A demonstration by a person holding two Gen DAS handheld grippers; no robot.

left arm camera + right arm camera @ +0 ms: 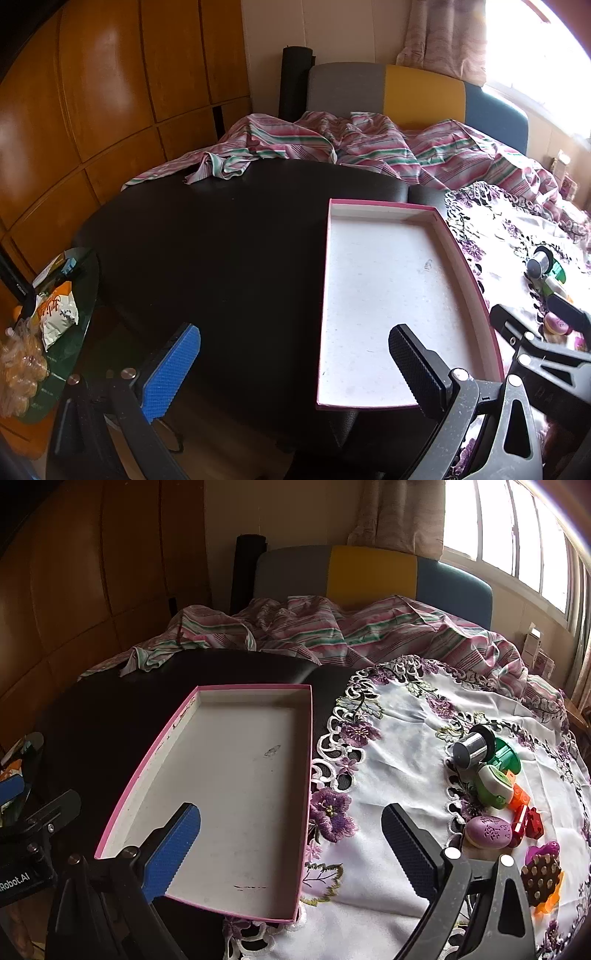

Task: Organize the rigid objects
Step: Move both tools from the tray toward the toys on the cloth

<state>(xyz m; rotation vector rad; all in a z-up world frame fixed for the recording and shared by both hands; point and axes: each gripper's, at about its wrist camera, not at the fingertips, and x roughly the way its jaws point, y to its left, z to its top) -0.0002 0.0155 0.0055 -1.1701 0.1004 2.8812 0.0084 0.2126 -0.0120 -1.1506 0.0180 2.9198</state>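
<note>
Left hand-held gripper [295,369] spread wide above dark bench [221,258], nothing between its fingers, pink-rimmed tray [388,288] lay empty, striped sheet [369,147] behind

The matt cardboard tray [236,775] is lying beside an embroidered lace cloth [406,716], which is carrying glossy plastic toys [495,786] and a shiny metal cylinder [467,749]. Lacquered wood panels [92,92] are reflecting light behind a dark glossy table [221,240].

pink-rimmed box [236,775]: 1 | small toys, right of box: about 8 | lace floral cloth [406,709]: 1 | striped sheet [332,627]: 1 | snack bags [55,314], far left: at least 2
</note>
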